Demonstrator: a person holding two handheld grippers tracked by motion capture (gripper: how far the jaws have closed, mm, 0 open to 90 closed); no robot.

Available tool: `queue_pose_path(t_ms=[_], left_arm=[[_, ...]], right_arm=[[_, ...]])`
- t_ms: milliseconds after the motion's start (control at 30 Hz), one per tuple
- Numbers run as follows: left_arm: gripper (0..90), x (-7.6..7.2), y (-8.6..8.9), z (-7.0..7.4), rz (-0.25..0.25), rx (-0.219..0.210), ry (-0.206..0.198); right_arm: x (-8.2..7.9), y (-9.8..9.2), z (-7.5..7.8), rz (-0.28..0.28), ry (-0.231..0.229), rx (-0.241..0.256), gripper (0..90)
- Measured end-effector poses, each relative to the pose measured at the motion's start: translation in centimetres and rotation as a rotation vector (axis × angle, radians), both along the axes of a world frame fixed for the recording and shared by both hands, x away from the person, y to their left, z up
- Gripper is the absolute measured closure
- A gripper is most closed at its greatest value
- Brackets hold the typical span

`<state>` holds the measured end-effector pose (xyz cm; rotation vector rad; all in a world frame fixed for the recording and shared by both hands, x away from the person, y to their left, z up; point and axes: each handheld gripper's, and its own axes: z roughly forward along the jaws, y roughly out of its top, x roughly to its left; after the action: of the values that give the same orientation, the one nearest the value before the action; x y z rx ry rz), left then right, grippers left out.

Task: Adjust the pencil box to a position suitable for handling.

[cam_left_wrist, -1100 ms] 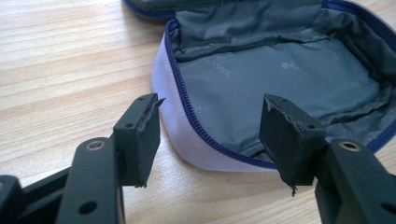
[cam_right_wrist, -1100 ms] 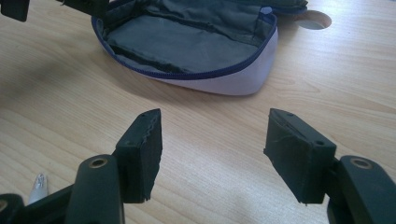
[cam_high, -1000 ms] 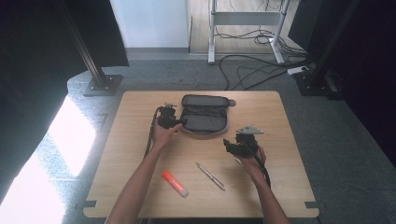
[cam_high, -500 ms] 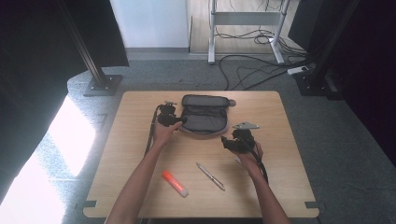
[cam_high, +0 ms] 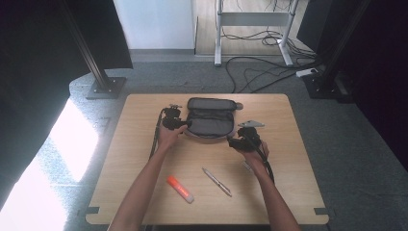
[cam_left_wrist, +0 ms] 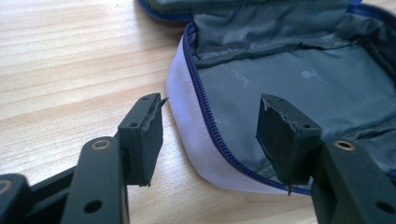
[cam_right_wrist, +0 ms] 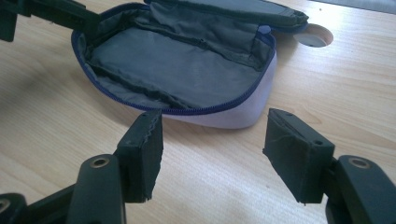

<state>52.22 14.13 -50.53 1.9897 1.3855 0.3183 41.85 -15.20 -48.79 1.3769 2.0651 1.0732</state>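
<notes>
At the far middle of the wooden table (cam_high: 144, 144) lies an unzipped grey pencil case (cam_high: 210, 118) with a blue zipper, its flap folded back and its grey lining showing; everything else is placed from it. At the case's left end sits the left gripper (cam_high: 182, 126), held in the person's left hand (cam_high: 169, 137). In the left gripper view (cam_left_wrist: 210, 135) its jaws stand spread, one outside the pale outer wall on the bare wood, the other over the lining, so they straddle the zippered rim of the pencil case (cam_left_wrist: 261, 84) without visibly pinching it. Whether either pad touches the fabric cannot be told.

Just beside the case's near right corner is the right gripper (cam_high: 235, 143), held in the right hand (cam_high: 255, 154), a grey three-cornered plate on top. In the right gripper view (cam_right_wrist: 212, 149) its jaws are also spread, with nothing between them but table, and they point at the near rim of the pencil case (cam_right_wrist: 187, 60), apart from it.

Nearer the person than the case, well apart from it, lie a silver pen (cam_high: 216, 181) and, left of the pen, an orange glue stick (cam_high: 180, 188) with a white cap. Beyond the case's far right corner the table edge has a round cutout (cam_right_wrist: 314, 36).
</notes>
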Motion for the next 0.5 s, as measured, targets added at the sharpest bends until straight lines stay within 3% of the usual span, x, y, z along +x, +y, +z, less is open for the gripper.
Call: queue_pose_path(t_ms=[133, 300, 433, 500], left_arm=[[43.6, 0.2, -0.1, -0.5, -0.002, 0.008, 0.011], [52.8, 0.4, -0.2, -1.1, -0.004, 0.011, 0.023], [57.7, 0.5, -0.3, -1.2, -0.007, 0.013, 0.025], [60.5, 0.5, -0.3, -1.3, -0.005, 0.010, 0.025]], right_arm=[[0.5, 0.1, -0.1, 0.001, 0.000, 0.002, 36.9], [1.7, 0.0, -0.2, -0.012, 0.011, 0.007, 38.2], [2.4, -0.2, -0.1, -0.026, 0.001, 0.030, 40.4], [3.1, -0.4, -0.4, -0.048, 0.017, 0.043, 40.5]])
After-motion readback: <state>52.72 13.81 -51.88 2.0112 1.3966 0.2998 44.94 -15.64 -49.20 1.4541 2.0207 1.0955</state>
